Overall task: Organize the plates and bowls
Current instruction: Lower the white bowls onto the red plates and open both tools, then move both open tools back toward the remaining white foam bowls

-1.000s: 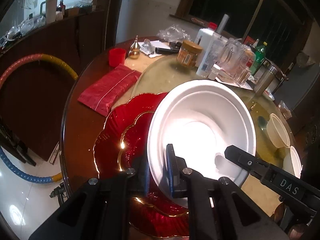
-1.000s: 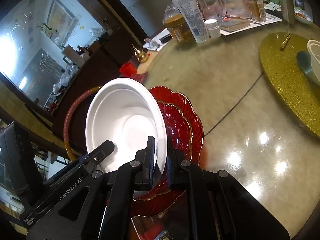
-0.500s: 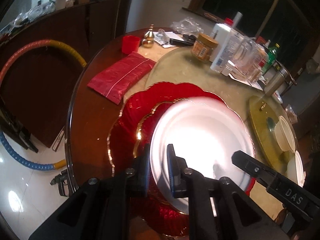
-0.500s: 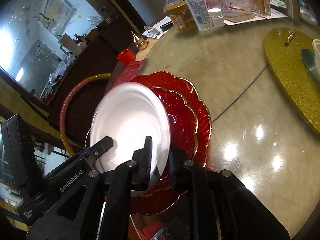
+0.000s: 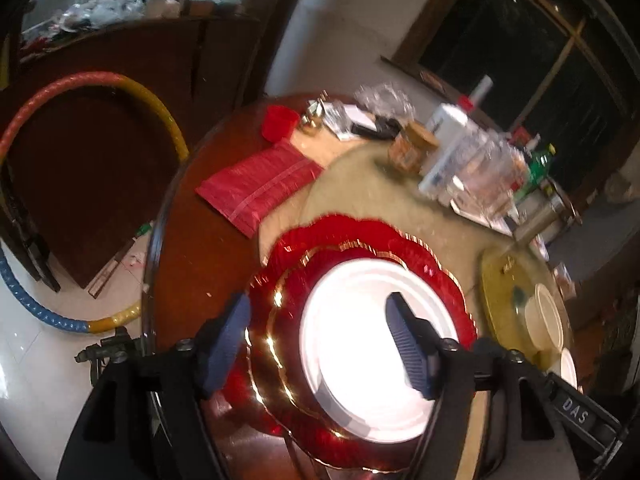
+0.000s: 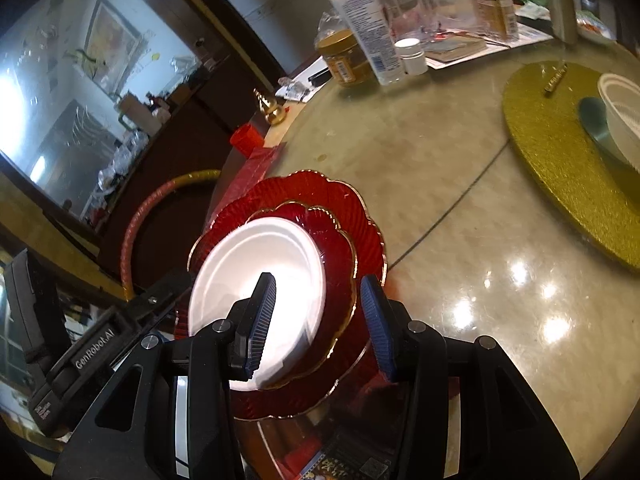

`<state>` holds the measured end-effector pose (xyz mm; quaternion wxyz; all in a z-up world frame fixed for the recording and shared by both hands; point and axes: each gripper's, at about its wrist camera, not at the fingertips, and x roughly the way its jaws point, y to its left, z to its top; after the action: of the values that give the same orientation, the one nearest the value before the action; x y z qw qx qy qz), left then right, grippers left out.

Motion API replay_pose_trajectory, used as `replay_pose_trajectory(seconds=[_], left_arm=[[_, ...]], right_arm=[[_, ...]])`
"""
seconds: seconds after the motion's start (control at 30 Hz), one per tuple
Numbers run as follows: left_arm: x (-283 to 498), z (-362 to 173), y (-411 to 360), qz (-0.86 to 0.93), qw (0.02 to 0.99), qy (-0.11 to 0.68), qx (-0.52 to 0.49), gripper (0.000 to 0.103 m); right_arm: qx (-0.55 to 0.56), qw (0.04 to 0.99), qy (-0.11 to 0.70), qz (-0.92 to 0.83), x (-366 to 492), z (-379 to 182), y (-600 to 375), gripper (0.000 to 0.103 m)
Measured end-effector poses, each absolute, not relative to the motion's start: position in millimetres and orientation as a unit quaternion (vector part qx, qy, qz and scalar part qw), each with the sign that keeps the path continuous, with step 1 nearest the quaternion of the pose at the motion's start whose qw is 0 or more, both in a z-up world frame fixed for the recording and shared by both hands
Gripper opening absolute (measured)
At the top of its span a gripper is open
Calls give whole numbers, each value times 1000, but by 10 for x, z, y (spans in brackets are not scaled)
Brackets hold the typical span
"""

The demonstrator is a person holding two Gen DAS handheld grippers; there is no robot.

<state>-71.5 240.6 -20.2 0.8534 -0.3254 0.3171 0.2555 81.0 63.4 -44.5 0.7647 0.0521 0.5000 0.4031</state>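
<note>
A white plate [image 5: 360, 344] [image 6: 260, 264] lies flat on a small red scalloped plate [image 5: 288, 304] [image 6: 340, 264], which rests on a larger red gold-rimmed plate [image 5: 360, 232] [image 6: 312, 188]. My left gripper [image 5: 316, 344] straddles the white plate's near left rim; its jaws are opening and the pads are clear of the rim. Over the plate's right rim, my right gripper [image 6: 320, 324] is also opening and presses on nothing. Two white bowls [image 5: 548, 320] [image 6: 624, 120] sit on a gold mat [image 5: 500, 280] [image 6: 560, 152] to the right.
At the table's far side stand a white bottle [image 5: 444, 144], a jar [image 5: 412, 148], glassware and papers. A red cup [image 5: 278, 122] and a red pouch [image 5: 256, 184] lie far left. A hoop [image 5: 80, 80] leans beyond the table edge.
The tilted white plate has come down flat onto the red plates. Both grippers, shut on its rim before, have opened and let it go. The left gripper has rolled and shifted a little.
</note>
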Motion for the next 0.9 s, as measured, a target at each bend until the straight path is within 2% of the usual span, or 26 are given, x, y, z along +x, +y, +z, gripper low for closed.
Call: replay_pose_trajectory(seconds=[0.03, 0.13, 0.33, 0.63, 0.9], left_arm=[[-738, -169, 2402, 263, 856, 305, -325, 76], [-786, -50, 2360, 281, 864, 268, -321, 80], [-671, 182, 2045, 268, 895, 229, -274, 82], [-80, 206, 1331, 146, 921, 289, -218, 83], [351, 54, 663, 31, 909, 368, -192, 83]], right_arm=[[58, 765, 500, 403, 815, -442, 601, 47], [76, 765, 495, 404, 822, -420, 499, 65], [121, 754, 500, 409, 889, -391, 247, 81], [206, 736, 513, 390, 992, -350, -553, 81], [261, 766, 500, 308, 1033, -348, -1621, 81]])
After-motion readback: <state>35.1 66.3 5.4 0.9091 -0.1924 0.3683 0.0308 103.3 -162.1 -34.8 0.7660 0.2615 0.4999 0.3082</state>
